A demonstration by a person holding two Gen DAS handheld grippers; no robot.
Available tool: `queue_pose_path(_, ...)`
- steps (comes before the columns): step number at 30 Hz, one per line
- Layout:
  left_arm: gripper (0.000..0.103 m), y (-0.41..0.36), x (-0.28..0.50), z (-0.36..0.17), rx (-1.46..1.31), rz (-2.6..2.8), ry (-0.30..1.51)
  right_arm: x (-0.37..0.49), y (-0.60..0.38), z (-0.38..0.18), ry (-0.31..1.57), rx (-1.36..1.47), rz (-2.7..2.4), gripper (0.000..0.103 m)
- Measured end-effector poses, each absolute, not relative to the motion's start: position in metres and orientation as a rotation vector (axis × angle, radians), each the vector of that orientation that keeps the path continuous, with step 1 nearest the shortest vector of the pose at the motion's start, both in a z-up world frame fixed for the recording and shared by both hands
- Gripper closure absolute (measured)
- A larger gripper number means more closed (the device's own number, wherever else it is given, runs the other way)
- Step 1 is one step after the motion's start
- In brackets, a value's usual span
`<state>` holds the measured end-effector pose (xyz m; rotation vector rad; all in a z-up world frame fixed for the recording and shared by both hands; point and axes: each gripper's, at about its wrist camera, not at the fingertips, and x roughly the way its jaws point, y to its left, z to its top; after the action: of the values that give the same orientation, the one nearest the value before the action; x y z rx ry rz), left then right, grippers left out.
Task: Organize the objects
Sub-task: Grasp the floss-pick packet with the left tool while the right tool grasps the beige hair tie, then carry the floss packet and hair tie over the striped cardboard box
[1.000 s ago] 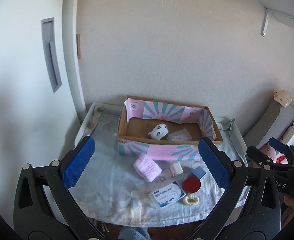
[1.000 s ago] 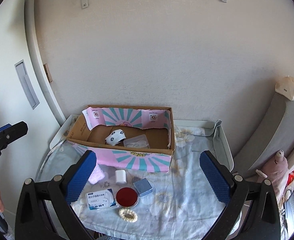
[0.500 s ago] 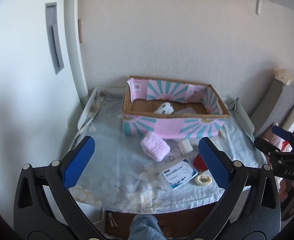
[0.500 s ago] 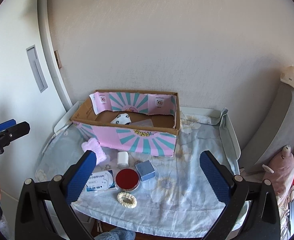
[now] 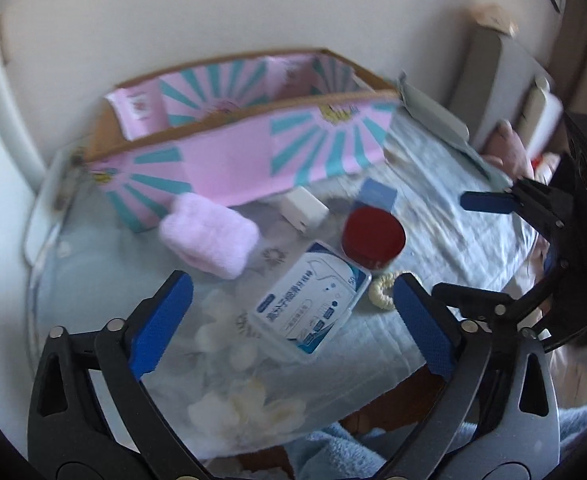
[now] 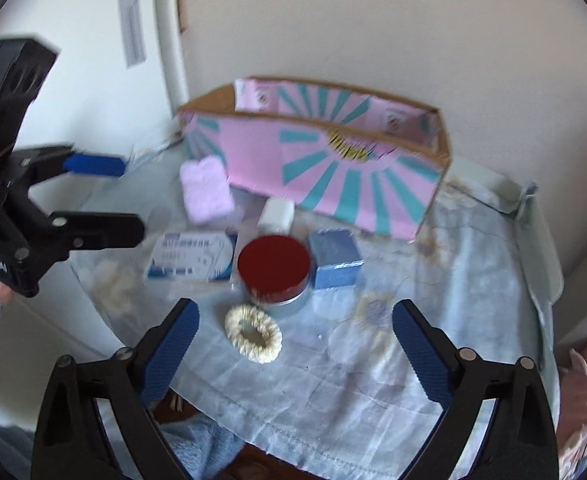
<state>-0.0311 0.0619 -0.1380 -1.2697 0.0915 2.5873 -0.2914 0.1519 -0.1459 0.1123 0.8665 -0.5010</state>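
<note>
black frames, blue textured fingers [image 5: 161, 322], silver screws

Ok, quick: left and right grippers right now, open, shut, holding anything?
Left gripper: open, jaws just been closing a little, holding nothing, above the floss box.
Right gripper: open, jaws likewise closing slightly, empty, above the scrunchie.

Home bedroom corner (floral tablecloth [image 6: 433, 272], plush toy [image 5: 511, 148])

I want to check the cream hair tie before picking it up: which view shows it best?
The right wrist view: the hair tie lies whole and unobstructed on the cloth, its ring shape clear. In the left wrist view the hair tie is smaller, blurred, and partly hidden behind the left tongs' finger.
</note>
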Motion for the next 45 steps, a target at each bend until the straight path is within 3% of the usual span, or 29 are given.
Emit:
queue_pose_path(9, 0.024, 0.077, -0.056, -0.192, -1.357, 2.411, 0.141, -0.275, 0.153, -0.191, 0.921, 0.123, -0.366, 0.045)
queue_pose_path(20, 0.025, 0.081, -0.064, -0.204, -1.356, 2.363, 0.160, -0.274, 0.149, -0.194, 0.902, 0.096, -0.356, 0.070)
queue_pose_path(33, 0.036, 0.082, -0.062, -0.204, -1.332, 2.359, 0.190, -0.277, 0.150, -0.198, 0.894, 0.084, -0.345, 0.083)
queue_pose_path(45, 0.038, 0.082, -0.056, -0.191, -1.337, 2.377, 0.156, -0.275, 0.148, -0.189, 0.874, 0.123, -0.355, 0.084)
